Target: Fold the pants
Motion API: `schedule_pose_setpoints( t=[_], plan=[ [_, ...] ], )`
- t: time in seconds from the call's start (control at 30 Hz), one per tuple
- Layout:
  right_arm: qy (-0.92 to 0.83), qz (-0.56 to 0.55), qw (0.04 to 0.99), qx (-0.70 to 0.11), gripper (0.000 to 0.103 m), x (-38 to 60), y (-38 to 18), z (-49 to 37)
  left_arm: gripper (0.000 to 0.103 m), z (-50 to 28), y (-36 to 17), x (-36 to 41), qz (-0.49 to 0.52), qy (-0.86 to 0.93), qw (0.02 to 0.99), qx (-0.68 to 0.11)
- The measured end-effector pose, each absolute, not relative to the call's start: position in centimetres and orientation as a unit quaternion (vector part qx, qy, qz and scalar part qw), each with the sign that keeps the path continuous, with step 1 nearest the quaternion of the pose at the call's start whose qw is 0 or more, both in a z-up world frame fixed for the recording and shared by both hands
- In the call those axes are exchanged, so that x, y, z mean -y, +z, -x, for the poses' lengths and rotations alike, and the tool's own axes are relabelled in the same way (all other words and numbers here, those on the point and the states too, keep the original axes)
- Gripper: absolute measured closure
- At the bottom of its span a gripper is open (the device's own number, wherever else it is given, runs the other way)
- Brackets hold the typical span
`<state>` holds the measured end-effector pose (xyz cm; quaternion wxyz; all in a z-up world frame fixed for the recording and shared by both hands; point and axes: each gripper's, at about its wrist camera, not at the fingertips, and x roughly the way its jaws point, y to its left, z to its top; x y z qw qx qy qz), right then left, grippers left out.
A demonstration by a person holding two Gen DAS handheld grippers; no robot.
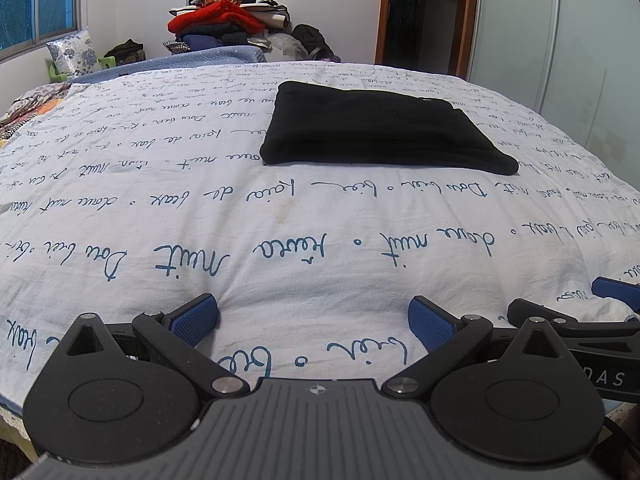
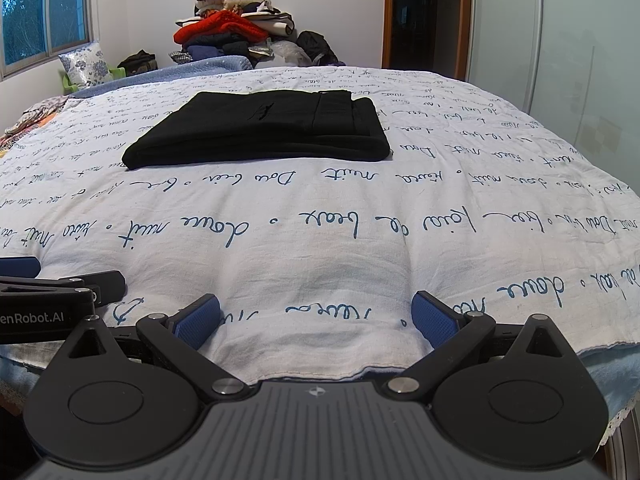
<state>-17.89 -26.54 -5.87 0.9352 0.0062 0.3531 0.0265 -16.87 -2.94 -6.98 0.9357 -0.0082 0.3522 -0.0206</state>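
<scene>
Lying folded into a compact black rectangle, the pants (image 1: 384,128) well beyond both tools, out toward the middle of the script-printed bedsheet (image 1: 280,216). Resting low at the sheet's near edge, well short of the pants: the left gripper (image 1: 314,322), fingers spread wide and holding nothing. Sitting just beside it, equally far from the pants, the right gripper (image 2: 316,320), likewise splayed and empty. Appearing finished or nearly so, judging by the stacked layers and the rounded fold facing the tools. Looking slightly uneven on the pants' right side, where one layer is stepping out past the one above. If tidying further, coming in low and level toward that near fold, pinching all layers together rather than the top one alone, keeping both tools parallel, avoiding snagging the sheet beneath. Piled well behind the pants, a heap of clothes (image 2: 236,28).
</scene>
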Motion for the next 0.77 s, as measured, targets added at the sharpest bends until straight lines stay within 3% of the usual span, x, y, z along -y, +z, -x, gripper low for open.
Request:
schedule_pose_setpoints(
  t=[0.77],
  plan=[
    [0.026,-0.006,0.935,-0.353,0.0,26.44,-5.93,17.93,0.0,16.9,-6.9,2.73,0.025,-0.018,0.937,-0.349]
  ],
)
